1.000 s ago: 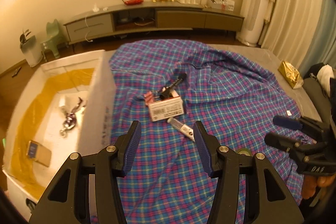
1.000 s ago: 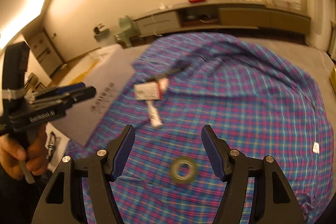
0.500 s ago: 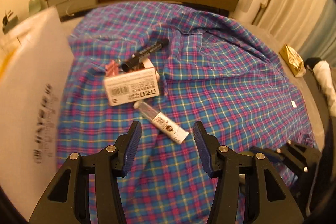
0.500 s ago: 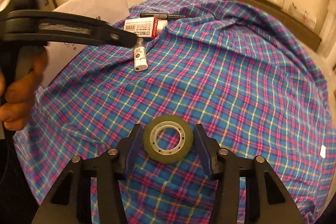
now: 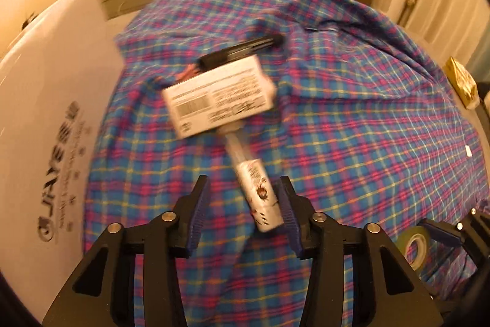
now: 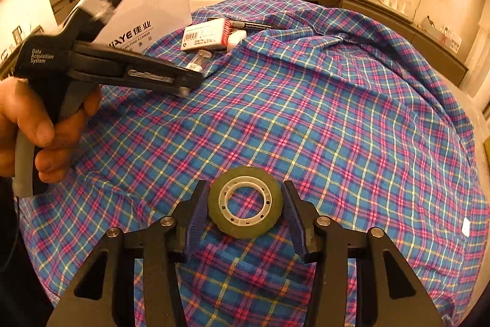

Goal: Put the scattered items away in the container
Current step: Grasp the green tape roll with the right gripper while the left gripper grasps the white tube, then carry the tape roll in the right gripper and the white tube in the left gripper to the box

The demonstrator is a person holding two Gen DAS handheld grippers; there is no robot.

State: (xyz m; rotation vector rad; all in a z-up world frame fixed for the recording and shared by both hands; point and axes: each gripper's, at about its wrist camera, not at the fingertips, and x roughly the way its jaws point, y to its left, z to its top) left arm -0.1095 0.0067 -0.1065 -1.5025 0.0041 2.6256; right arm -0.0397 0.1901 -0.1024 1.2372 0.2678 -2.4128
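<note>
My right tongs (image 6: 242, 213) straddle the light, stiff olive tape roll (image 6: 245, 201), jaws apart; I'd pinch its outer rim, while my left tongs (image 5: 242, 210), also apart, flank the slippery white tube (image 5: 258, 198).

tube (image 5: 256, 192) before box (image 5: 218, 94), marker (image 5: 242, 50) behind

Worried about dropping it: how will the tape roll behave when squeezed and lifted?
The tape roll lies flat on the checked cloth, so it probably won't roll away. Its plastic core suggests it is stiff and light. The curved rim might slip between the right tool pads.
</note>
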